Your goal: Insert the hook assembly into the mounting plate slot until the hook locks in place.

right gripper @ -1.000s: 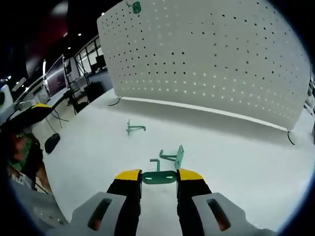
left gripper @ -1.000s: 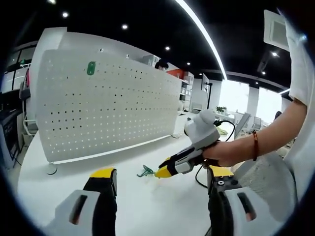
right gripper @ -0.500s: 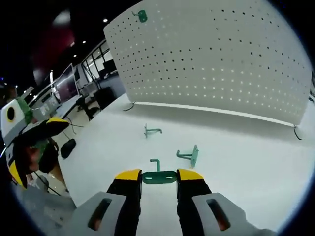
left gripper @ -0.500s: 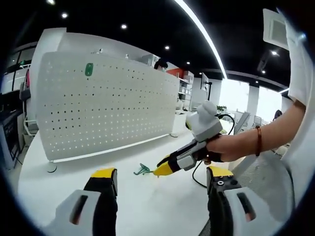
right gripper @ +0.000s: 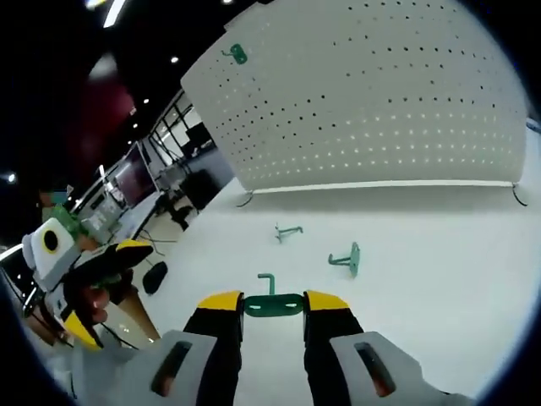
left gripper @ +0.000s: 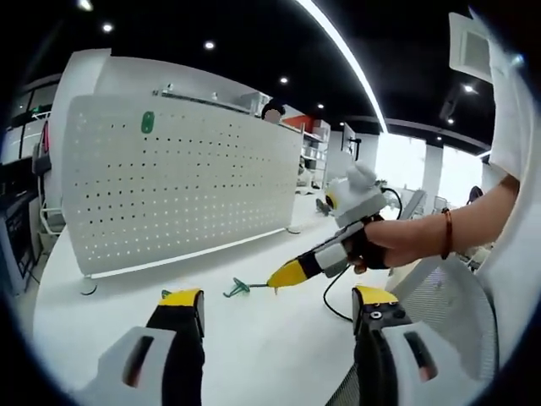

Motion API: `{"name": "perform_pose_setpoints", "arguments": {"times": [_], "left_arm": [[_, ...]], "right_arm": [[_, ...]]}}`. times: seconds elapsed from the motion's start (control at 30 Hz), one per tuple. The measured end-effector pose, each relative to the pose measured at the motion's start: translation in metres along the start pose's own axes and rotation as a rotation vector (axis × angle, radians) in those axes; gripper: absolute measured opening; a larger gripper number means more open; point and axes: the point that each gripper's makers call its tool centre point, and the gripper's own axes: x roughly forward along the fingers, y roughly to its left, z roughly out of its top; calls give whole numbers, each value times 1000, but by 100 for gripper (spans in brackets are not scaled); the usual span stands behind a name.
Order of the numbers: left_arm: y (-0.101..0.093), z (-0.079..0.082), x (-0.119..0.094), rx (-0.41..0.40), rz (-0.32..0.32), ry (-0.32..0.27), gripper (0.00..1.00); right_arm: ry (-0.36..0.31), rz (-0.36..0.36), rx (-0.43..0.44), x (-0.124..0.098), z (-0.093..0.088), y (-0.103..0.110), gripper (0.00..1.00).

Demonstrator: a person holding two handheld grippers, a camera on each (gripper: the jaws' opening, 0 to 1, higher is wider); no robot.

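Right gripper (right gripper: 273,306) has lifted off the desk (right gripper: 439,279) since a second ago, jaws clamped on a green hook (right gripper: 272,300) by its base plate; in the left gripper view it hangs above the desk's front edge. Two spare hooks (right gripper: 347,257) lie mid-desk. Pegboard (right gripper: 372,93) stands along the far edge, one hook plate (right gripper: 238,54) already near its top corner. Left gripper (left gripper: 275,309) jaws wide, empty. Next, probably: square the plate to the board, line prongs with holes, push in, then press down to lock.
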Motion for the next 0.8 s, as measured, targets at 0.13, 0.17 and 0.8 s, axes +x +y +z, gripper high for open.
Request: {"name": "perform_pose_setpoints", "arguments": {"times": [0.13,0.17,0.8], "left_arm": [[-1,3,0,9,-3,-5,71],[-1,3,0,11,-5,-6,71],[-15,-1,2,35,6,16,66]], "right_arm": [[-16,51,22,-6,7,10,27],[-17,51,25,-8,8,11,27],[23,265,23,-30,14,39,27]]}}
